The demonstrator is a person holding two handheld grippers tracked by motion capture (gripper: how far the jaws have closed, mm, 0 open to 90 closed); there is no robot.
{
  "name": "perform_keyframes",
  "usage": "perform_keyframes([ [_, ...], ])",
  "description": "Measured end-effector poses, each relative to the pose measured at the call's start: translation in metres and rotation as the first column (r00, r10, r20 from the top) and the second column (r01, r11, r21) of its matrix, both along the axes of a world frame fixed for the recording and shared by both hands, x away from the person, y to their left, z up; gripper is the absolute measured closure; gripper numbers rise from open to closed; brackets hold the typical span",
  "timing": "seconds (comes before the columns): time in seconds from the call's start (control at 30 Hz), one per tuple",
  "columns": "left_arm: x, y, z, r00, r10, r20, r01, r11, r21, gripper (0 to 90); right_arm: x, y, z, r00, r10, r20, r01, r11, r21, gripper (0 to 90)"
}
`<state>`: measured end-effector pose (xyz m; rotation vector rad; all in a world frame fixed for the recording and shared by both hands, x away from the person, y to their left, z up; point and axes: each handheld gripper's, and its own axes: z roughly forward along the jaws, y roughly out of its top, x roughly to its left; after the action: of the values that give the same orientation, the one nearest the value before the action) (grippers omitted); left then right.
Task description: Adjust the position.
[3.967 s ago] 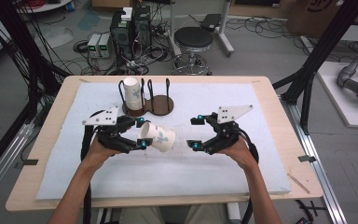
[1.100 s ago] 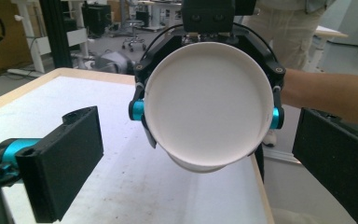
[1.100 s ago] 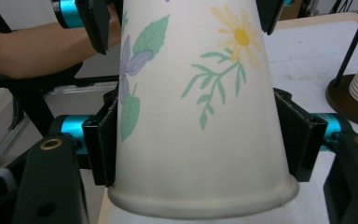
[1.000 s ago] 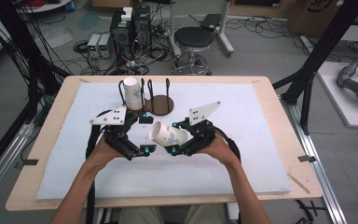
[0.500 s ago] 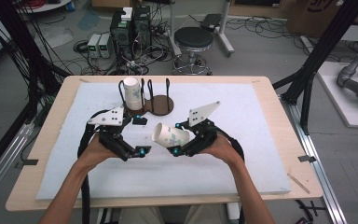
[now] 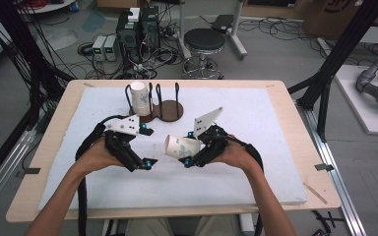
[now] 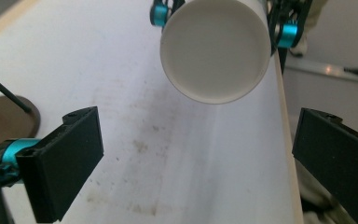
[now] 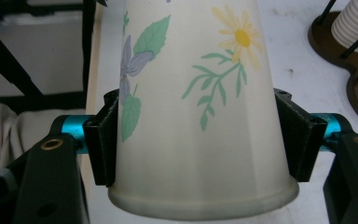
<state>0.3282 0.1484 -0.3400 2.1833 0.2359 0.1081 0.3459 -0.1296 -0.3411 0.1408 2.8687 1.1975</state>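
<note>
A white paper cup printed with flowers and leaves lies on its side above the white mat. My right gripper is shut on it. In the right gripper view both pads press the cup just above its rolled rim, inside that gripper. My left gripper stands open a short way to the cup's left, apart from it. The left gripper view looks between this gripper's wide jaws at the cup's round closed end.
A brown wire cup rack stands at the back of the mat, with a stack of white cups in its left slot. The rack's base lies to the right in the right gripper view. The mat's front edge is near my forearms.
The cup was in my left gripper four seconds ago and is now held by the right one. Over the last second the left gripper let go and drew back to the left.
</note>
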Motion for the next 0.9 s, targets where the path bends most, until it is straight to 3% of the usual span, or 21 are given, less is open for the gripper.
perform_keyframes([
  [0.1,0.002,-0.004,0.0,0.9997,-0.012,-0.02,0.013,0.998,0.061,1.7,-0.002,0.005,0.0,1.0,0.001,0.009,-0.001,0.9979,-0.065,28.8],
  [0.13,0.002,-0.004,0.0,0.9997,-0.012,-0.02,0.013,0.998,0.061,1.7,-0.002,0.005,0.0,1.0,0.001,0.009,-0.001,0.9979,-0.065,28.8],
  [0.17,0.004,-0.005,0.001,0.9991,-0.024,-0.035,0.028,0.9944,0.102,1.8,-0.003,0.008,0.0,0.9999,0.004,0.015,-0.002,0.9947,-0.103,28.8],
  [0.2,0.004,-0.005,0.001,0.9991,-0.024,-0.035,0.028,0.9944,0.102,1.8,-0.003,0.008,0.0,0.9999,0.004,0.015,-0.002,0.9947,-0.103,28.8],
  [0.23,0.004,-0.006,0.001,0.9984,-0.029,-0.048,0.036,0.99,0.137,1.8,-0.003,0.012,0.0,0.9996,0.007,0.026,-0.004,0.9905,-0.138,28.8],
  [0.27,0.004,-0.006,0.001,0.9984,-0.029,-0.048,0.036,0.99,0.137,1.8,-0.003,0.012,0.0,0.9996,0.007,0.026,-0.004,0.9905,-0.138,28.8],
  [0.3,0.005,-0.008,0.001,0.998,-0.033,-0.053,0.041,0.9863,0.16,1.8,-0.003,0.015,0.0,0.9995,0.01,0.031,-0.004,0.9853,-0.171,28.8],
  [0.4,0.006,-0.009,0.001,0.9976,-0.035,-0.06,0.045,0.9838,0.174,1.8,-0.003,0.018,0.0,0.9994,0.009,0.032,-0.003,0.9798,-0.2,28.8],
  [0.43,0.006,-0.011,0.0,0.9977,-0.034,-0.059,0.044,0.9803,0.192,1.8,-0.003,0.022,0.0,0.9986,0.019,0.049,-0.007,0.9729,-0.231,28.9],
  [0.5,0.006,-0.012,0.0,0.998,-0.037,-0.052,0.047,0.9763,0.211,1.9,-0.003,0.023,0.0,0.9988,0.017,0.046,-0.006,0.9703,-0.242,28.9],
  [0.53,0.007,-0.013,-0.001,0.9978,-0.043,-0.05,0.053,0.9742,0.219,3.4,-0.003,0.029,-0.001,0.9986,0.019,0.049,-0.005,0.961,-0.277,28.9],
  [0.63,0.008,-0.017,-0.004,0.997,-0.047,-0.061,0.06,0.9718,0.228,3.4,-0.002,0.033,-0.001,0.9984,0.026,0.05,-0.01,0.9547,-0.297,28.9],
  [0.9,0.011,-0.024,-0.007,0.9962,-0.055,-0.068,0.07,0.9671,0.245,3.4,-0.001,0.036,-0.001,0.9985,0.031,0.045,-0.015,0.9513,-0.308,29.0],
])
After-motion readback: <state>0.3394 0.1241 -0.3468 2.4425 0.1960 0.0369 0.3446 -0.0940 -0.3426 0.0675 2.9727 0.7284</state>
